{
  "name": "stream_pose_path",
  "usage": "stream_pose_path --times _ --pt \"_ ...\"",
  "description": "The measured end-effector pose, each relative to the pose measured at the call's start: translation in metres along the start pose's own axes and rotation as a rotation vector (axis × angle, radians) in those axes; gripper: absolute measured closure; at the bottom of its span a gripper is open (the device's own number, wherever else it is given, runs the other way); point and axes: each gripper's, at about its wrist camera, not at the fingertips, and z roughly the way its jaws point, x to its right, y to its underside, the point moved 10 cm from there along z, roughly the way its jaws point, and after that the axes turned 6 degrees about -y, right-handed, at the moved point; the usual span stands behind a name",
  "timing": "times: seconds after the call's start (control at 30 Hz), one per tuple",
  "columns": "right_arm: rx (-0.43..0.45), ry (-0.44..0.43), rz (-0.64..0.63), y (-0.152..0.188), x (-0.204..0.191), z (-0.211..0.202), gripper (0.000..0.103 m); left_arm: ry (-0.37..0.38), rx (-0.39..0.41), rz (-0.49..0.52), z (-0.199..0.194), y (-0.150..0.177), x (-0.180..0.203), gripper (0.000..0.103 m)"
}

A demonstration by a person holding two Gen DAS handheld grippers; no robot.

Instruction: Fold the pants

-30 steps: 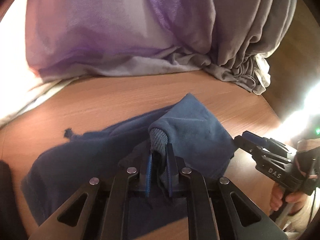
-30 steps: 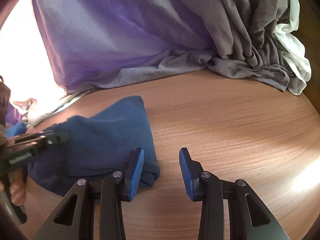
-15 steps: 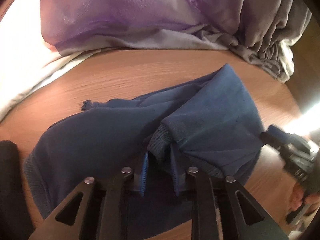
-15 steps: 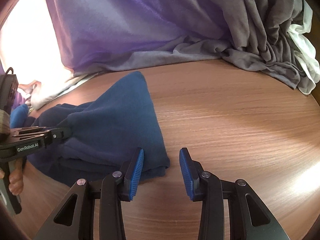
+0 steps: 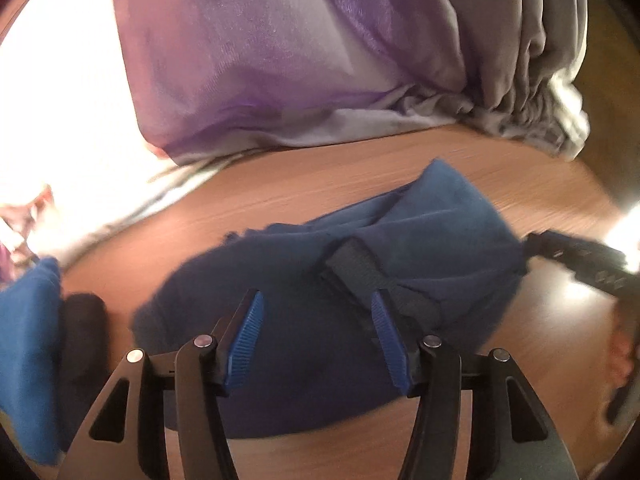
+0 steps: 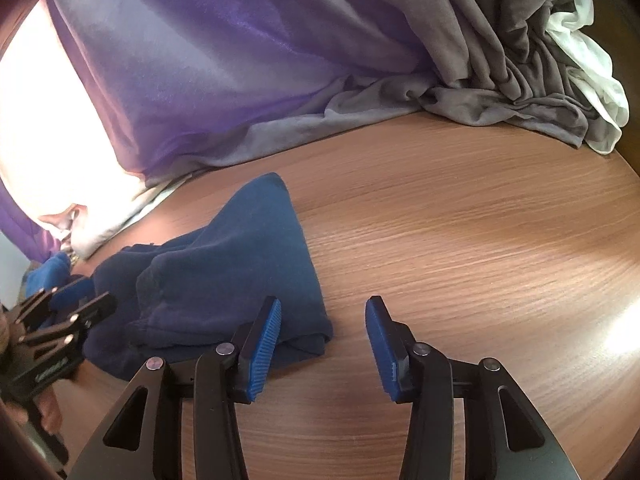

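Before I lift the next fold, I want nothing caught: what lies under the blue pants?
Under the blue pants only the wooden table shows, bare around their edges. Anything beneath or between the folded layers is covered and cannot be seen.

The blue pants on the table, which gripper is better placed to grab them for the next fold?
Left. The left gripper, jaws opening, hangs directly over the pants; the right gripper sits at their edge, mostly over bare table.

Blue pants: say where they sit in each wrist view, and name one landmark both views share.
Left wrist: blue pants fill the centre, on the table behind the opening left tool.
Right wrist: left of centre, beside the right tool, which is opening over bare wood.
Shared landmark: purple cloth behind.
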Motion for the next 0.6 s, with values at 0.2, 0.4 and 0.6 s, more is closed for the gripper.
stream_pose_path --times 0.2,0.4,0.6 --pt "-0.001 -0.006 0.004 -0.001 0.0 0.002 0.058 0.08 -0.044 -0.174 0.017 0.001 0.0 0.046" --pt "0.004 -0.004 -0.006 -0.001 -0.003 0.007 0.058 0.194 -0.106 -0.341 0.036 0.008 0.007 0.049" --pt "0.0 -0.005 -0.023 0.001 -0.004 0.01 0.058 0.192 -0.161 -0.352 0.055 0.015 0.012 0.051"
